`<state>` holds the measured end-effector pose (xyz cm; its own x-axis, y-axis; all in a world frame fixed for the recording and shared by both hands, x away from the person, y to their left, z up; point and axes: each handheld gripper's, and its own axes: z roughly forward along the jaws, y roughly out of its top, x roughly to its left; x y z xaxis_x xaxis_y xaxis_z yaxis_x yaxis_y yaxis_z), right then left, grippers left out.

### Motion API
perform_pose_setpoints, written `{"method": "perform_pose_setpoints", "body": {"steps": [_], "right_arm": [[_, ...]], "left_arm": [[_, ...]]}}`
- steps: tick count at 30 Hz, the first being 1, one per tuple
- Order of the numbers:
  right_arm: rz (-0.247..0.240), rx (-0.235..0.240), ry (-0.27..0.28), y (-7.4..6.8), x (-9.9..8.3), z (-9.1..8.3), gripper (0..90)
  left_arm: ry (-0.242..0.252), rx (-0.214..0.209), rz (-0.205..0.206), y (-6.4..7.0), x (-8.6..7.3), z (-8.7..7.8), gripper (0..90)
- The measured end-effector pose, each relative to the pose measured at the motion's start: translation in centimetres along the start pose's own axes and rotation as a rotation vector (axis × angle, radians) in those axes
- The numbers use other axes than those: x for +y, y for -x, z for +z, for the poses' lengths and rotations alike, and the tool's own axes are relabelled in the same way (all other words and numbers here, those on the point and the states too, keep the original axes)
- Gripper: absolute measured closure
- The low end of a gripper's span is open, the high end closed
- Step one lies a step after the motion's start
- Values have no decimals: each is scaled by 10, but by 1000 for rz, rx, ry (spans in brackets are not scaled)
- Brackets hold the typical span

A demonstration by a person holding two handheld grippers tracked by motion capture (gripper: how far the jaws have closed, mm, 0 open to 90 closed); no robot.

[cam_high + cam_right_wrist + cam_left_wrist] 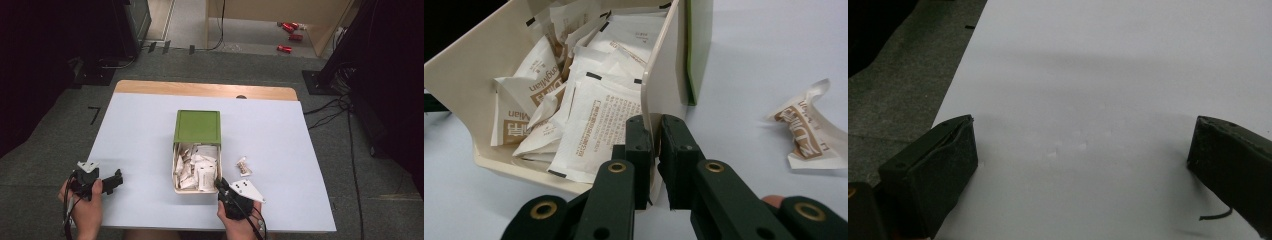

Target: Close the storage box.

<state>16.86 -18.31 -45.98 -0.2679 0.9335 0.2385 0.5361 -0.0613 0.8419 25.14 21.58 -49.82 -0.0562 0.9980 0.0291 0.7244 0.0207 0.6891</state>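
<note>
Right gripper [220, 184] meets the box [177, 188] corner (sachet [243, 166] lies beside it).

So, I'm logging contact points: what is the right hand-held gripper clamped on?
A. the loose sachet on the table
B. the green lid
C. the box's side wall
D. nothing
C: in the right gripper view, the right hand-held gripper has its jaws closed on either side of the box's side wall, with the loose sachet lying apart.

A box [197, 150] sits mid-tabletop [135, 140], sachets [197, 167] inside its near half, its lid [197, 126] over the far half. One loose sachet [243, 166] lies just right of it.
</note>
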Motion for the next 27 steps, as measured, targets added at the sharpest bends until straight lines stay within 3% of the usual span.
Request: {"method": "perform_pose_setpoints", "body": {"steps": [2,5,15,27], "right_arm": [[-13,-28,2,-3,1,0,858],[8,-32,-3,-3,4,0,867],[-2,-63,-41,-4,16,1,881],[9,-71,-57,-3,28,11,878]], "left_arm": [[0,0,0,0,0,0,0],[-1,0,0,0,0,0,0],[-1,0,0,0,0,0,0],[-1,0,0,0,0,0,0]]}}
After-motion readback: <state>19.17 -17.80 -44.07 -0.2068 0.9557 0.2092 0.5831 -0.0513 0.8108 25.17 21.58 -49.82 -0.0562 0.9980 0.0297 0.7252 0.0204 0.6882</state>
